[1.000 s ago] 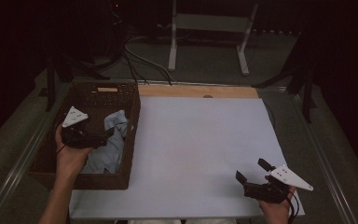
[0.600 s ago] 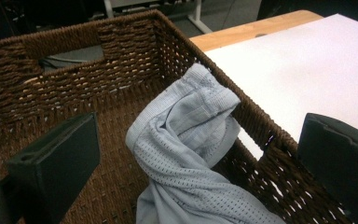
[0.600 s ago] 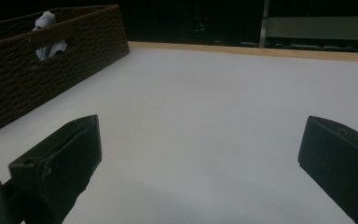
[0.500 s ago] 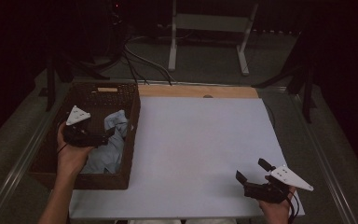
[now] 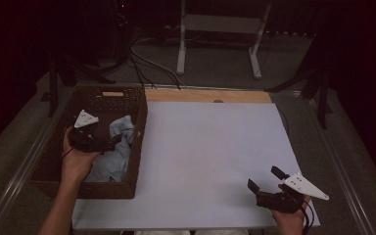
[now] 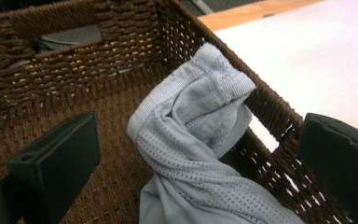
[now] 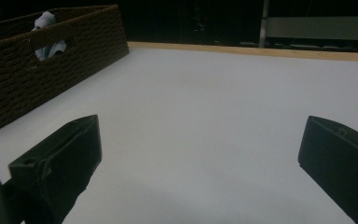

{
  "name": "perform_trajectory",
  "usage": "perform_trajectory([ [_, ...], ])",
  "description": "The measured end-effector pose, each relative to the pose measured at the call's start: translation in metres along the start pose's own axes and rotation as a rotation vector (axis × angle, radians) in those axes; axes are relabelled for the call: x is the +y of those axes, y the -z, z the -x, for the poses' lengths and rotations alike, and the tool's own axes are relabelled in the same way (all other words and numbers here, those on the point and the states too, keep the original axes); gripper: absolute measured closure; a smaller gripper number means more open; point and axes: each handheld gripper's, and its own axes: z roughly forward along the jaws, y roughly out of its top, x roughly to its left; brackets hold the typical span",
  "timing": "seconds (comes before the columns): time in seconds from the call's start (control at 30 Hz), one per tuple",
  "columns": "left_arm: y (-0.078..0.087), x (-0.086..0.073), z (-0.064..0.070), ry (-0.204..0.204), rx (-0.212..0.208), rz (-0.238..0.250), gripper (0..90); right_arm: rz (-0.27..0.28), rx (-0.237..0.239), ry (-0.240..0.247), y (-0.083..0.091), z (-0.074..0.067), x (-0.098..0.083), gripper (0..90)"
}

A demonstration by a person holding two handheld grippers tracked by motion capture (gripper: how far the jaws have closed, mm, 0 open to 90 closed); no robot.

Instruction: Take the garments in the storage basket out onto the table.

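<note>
Where the white table sheet spreads widest, it lies under and ahead of the right gripper, whose jaws stand wide apart with nothing between them; in the right gripper view that bare sheet runs out between the two black jaws to a strip of wooden table edge far ahead. The brown wicker basket sits on the left part of the table, well apart from the right gripper's jaws and off to their far left in that gripper's own view. The left gripper hangs inside the basket, held by the person's left hand, and its jaws are spread wide, gripping nothing. Between and just ahead of those jaws lies the pale blue-grey garment, a bunched, twisted piece of mesh and ribbed fabric. Its folded top leans against the basket wall nearest the sheet, and its lower part passes below the gap between the jaws. Whether either jaw touches the cloth cannot be told.
</note>
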Motion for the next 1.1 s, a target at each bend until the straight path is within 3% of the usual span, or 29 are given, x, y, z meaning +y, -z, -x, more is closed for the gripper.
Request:
perform_trajectory([
  [0.17, -0.005, -0.001, 0.0, -0.007, -0.005, -0.026, 1.1, 0.001, 0.001, 0.0, 0.0, 0.0, 0.0, 0.0],
  [0.67, -0.021, -0.005, -0.001, -0.007, -0.086, -0.125, 1.1, 0.002, 0.0, 0.001, 0.0, 0.0, 0.0, 0.0],
  [1.1, -0.03, -0.008, -0.003, -0.014, -0.123, -0.173, 1.1, 0.002, 0.001, -0.001, 0.0, 0.0, 0.0, 0.0],
])
